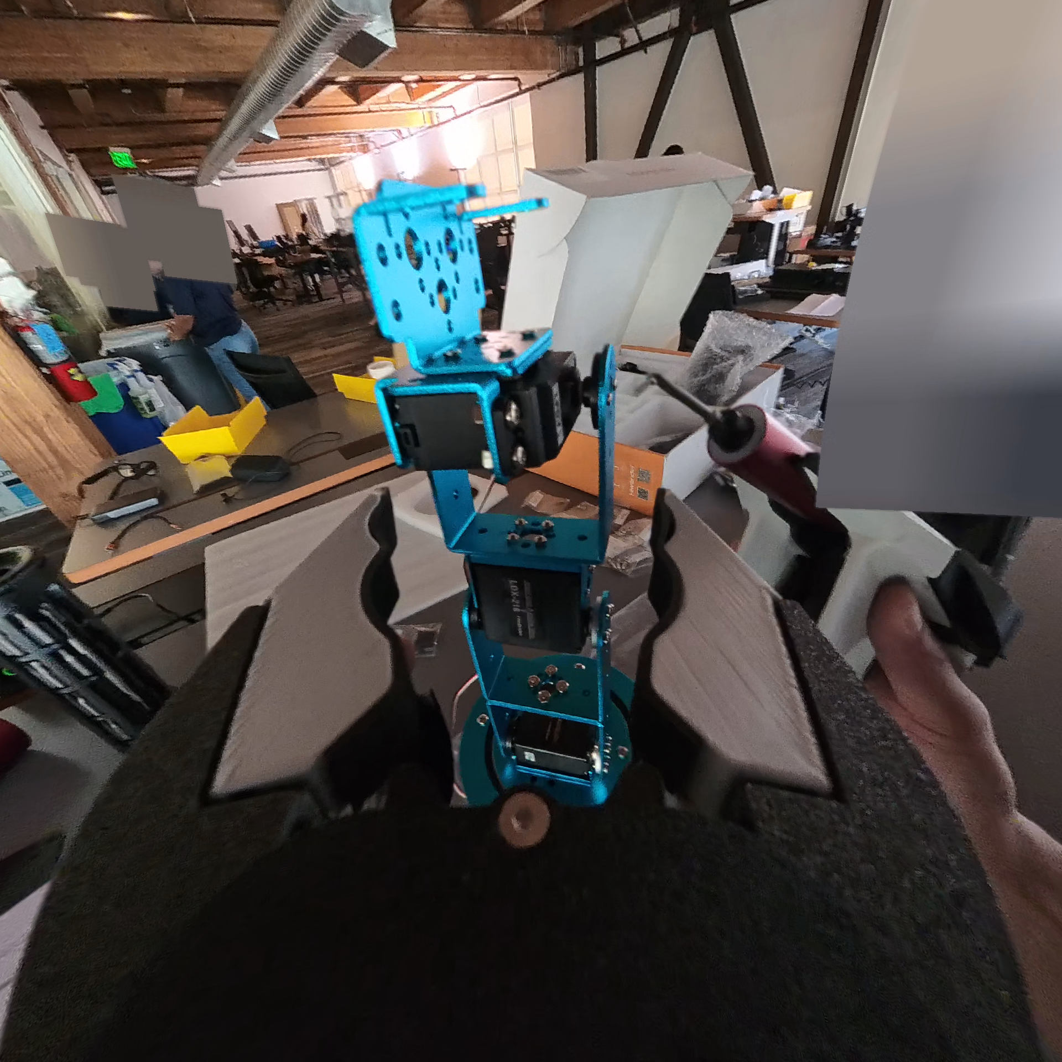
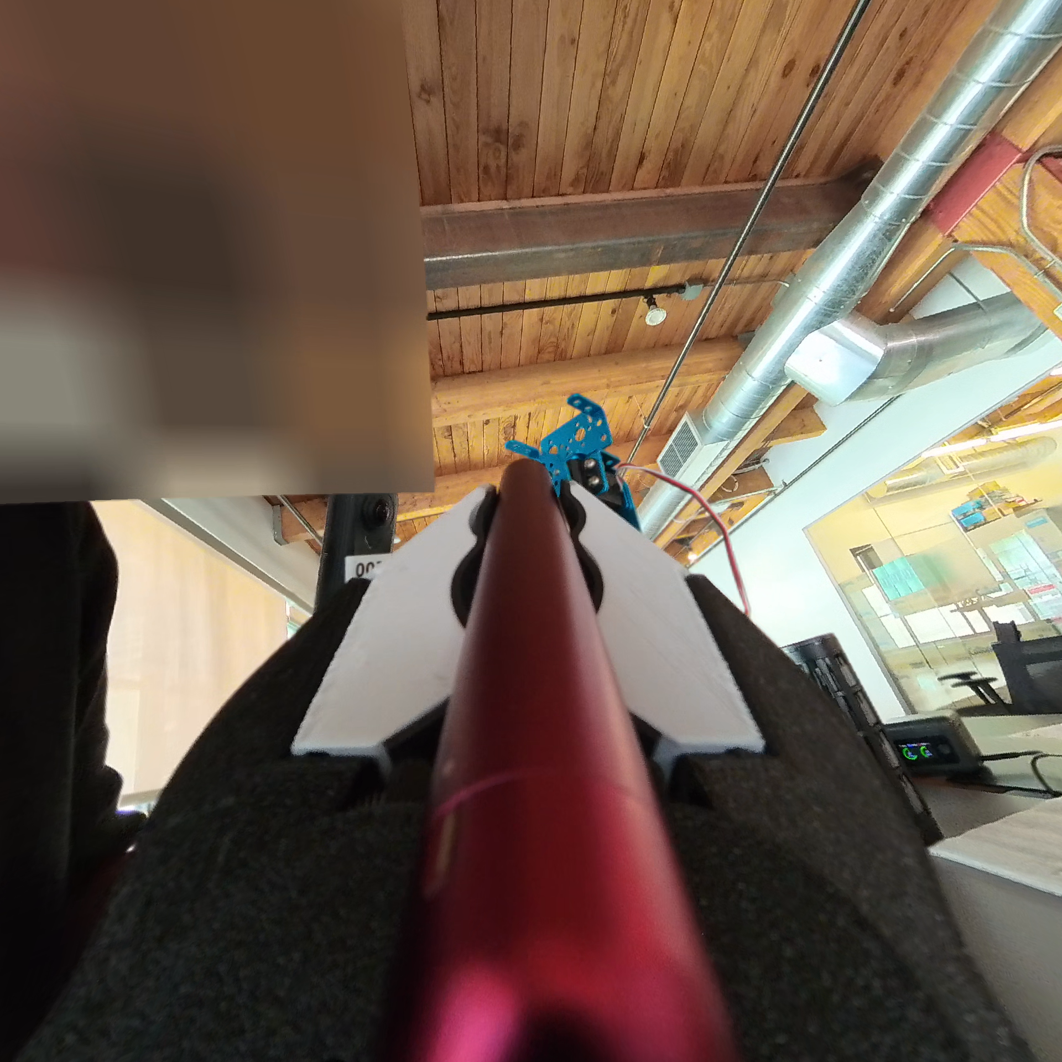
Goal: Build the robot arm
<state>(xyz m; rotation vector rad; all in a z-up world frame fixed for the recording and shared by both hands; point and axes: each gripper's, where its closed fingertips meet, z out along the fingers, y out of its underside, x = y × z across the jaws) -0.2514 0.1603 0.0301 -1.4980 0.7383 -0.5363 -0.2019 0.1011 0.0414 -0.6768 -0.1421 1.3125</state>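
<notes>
So we've got this blue anodised metal bracket arm with black servo blocks (image 1: 506, 437) standing up between the fingers of our left gripper (image 1: 523, 580), and that arm is the landmark for everything else here. The left jaws are spread wide on either side of its lower half, and as far as we can see neither white finger touches it. The arm's round blue base plate (image 1: 551, 741) sits low between the fingers, right by the gripper body, though what's actually holding it up is hidden from us. To the right of the arm, our right gripper (image 2: 526, 500) has its jaws pinching a dark red metal screwdriver (image 2: 534, 689) along its handle, and the thin black bit (image 1: 675, 391) reaches in to the upright blue side plate near the upper servo, with the tip touching or very close. A bare hand (image 1: 942, 701) sits lower right of the arm. Behind the arm there's an open white cardboard box (image 1: 620, 241), and off to its left a yellow tray (image 1: 212, 431) on the table (image 1: 322, 425). Handling-wise, we'd guess the arm is stiff but floppy at the joints and top-heavy, with thin red and white wires (image 2: 712, 517) that could snag, so grab the base or a lower bracket, not the servo leads.
</notes>
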